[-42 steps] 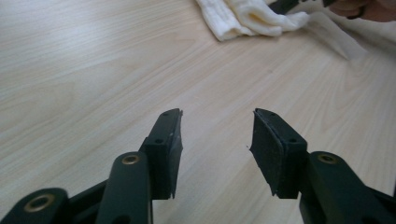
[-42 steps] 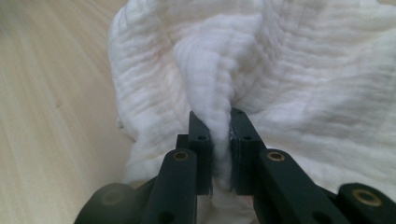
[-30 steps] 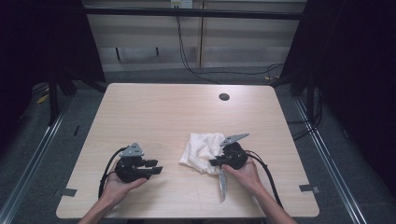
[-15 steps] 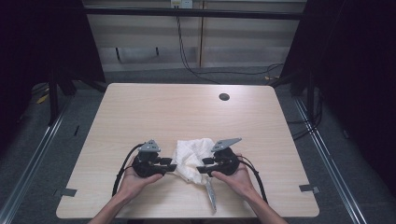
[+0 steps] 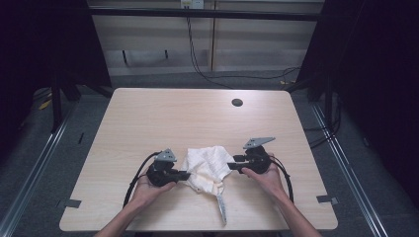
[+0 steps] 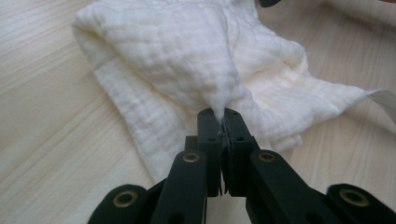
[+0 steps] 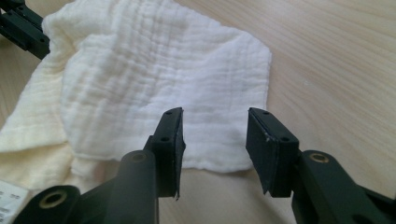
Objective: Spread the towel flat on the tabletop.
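A crumpled white muslin cloth (image 5: 207,168) lies on the wooden table (image 5: 148,123) near its front edge, between my two grippers. My left gripper (image 5: 187,174) is at the cloth's left side. In the left gripper view it (image 6: 223,116) is shut on a pinched peak of the cloth (image 6: 187,60). My right gripper (image 5: 231,165) is at the cloth's right side. In the right gripper view it (image 7: 215,123) is open, and its jaws have just been closing. The near edge of the cloth (image 7: 154,70) lies below the gap, untouched by the pads.
A grey label strip (image 5: 221,210) trails from the cloth toward the table's front edge. A dark round hole (image 5: 237,102) sits at the table's far side. Tape marks (image 5: 73,203) lie at the front corners. Dark floor and rails surround the table.
My left gripper has moved right to the cloth and shut on its left side. My right gripper has let go of the cloth and drawn back a little to the right.
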The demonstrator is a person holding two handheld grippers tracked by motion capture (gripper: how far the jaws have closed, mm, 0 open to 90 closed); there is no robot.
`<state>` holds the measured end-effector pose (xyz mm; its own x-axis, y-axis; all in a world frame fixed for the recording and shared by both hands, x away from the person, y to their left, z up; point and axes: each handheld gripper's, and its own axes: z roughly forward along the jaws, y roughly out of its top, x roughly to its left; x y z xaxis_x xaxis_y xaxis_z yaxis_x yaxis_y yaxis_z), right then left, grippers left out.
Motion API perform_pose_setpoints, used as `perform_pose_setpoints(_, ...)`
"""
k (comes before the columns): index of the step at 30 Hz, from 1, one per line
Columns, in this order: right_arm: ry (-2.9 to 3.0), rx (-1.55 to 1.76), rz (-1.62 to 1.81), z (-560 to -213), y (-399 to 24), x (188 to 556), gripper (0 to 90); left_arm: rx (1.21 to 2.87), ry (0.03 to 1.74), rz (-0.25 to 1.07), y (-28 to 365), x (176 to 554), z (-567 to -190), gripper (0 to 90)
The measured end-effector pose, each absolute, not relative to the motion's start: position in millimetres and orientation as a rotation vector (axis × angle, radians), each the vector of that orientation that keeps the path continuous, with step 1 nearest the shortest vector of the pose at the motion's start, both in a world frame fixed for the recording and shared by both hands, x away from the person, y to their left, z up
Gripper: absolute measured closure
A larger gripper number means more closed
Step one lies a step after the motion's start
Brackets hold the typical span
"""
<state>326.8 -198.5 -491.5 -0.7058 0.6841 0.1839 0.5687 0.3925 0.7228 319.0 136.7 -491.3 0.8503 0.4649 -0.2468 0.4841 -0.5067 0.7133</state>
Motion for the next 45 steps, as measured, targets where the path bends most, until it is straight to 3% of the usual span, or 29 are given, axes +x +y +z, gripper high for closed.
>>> perform_pose_setpoints(9,2.585,1.075,1.17,-501,-183,323,59.4,2.128,0.749,0.015,157,337,-484,87.4)
perform_pose_setpoints(18,2.686,1.014,1.21,-499,-176,287,61.2,2.107,0.766,-0.002,158,342,-484,86.7)
perform_pose_setpoints(23,2.717,0.956,1.208,-498,-175,274,63.1,2.093,0.788,0.003,157,341,-485,77.1)
perform_pose_setpoints(30,2.597,0.952,1.278,-488,-198,281,73.0,2.027,0.807,0.012,161,334,-477,64.7)
perform_pose_setpoints(33,2.628,0.942,1.26,-490,-197,281,73.5,2.029,0.789,0.015,161,329,-474,65.0)
perform_pose_setpoints(43,2.658,0.868,1.186,-502,-195,280,61.0,2.041,0.736,-0.029,174,294,-462,60.1)
perform_pose_setpoints(45,2.643,0.852,1.176,-502,-193,277,62.4,2.065,0.733,-0.022,175,285,-467,56.8)
